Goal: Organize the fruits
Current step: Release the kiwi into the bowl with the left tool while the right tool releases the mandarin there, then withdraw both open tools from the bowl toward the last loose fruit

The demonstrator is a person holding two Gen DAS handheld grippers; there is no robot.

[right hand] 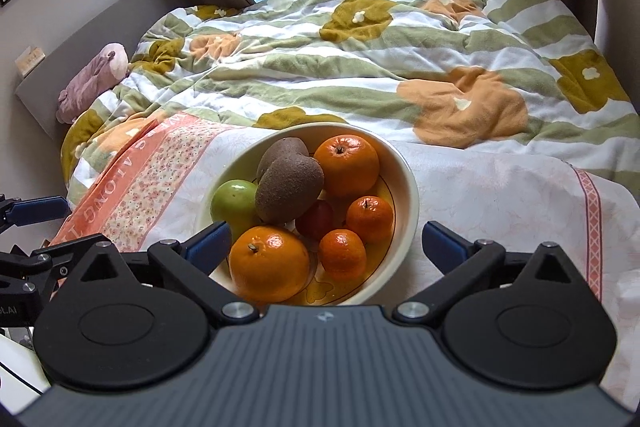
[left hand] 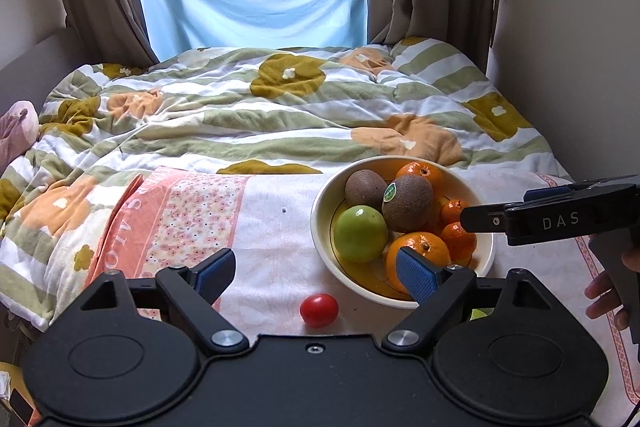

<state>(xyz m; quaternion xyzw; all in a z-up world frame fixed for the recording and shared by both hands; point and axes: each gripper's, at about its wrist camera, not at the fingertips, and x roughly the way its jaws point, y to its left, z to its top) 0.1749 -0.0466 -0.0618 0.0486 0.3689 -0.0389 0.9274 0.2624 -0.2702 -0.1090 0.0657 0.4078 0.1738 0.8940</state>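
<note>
A cream bowl (left hand: 320,227) (right hand: 408,179) sits on a white and pink cloth on the bed. It holds two brown kiwis (left hand: 408,203) (right hand: 288,191), a green apple (left hand: 360,233) (right hand: 234,203), two big oranges (left hand: 420,251) (right hand: 268,263), small mandarins (left hand: 458,241) (right hand: 370,219) and a dark red fruit (right hand: 318,219). A small red tomato (left hand: 319,310) lies on the cloth in front of the bowl, between my left gripper's fingers. My left gripper (left hand: 316,273) is open and empty above it. My right gripper (right hand: 326,245) is open and empty over the bowl's near rim; in the left wrist view it (left hand: 468,219) reaches in from the right.
The white and pink cloth (left hand: 192,211) (right hand: 500,195) covers the bed's near end. A rumpled floral quilt (left hand: 280,107) (right hand: 360,59) lies behind it. A pink plush toy (left hand: 16,131) (right hand: 92,79) is at the left. Curtains and a window stand behind.
</note>
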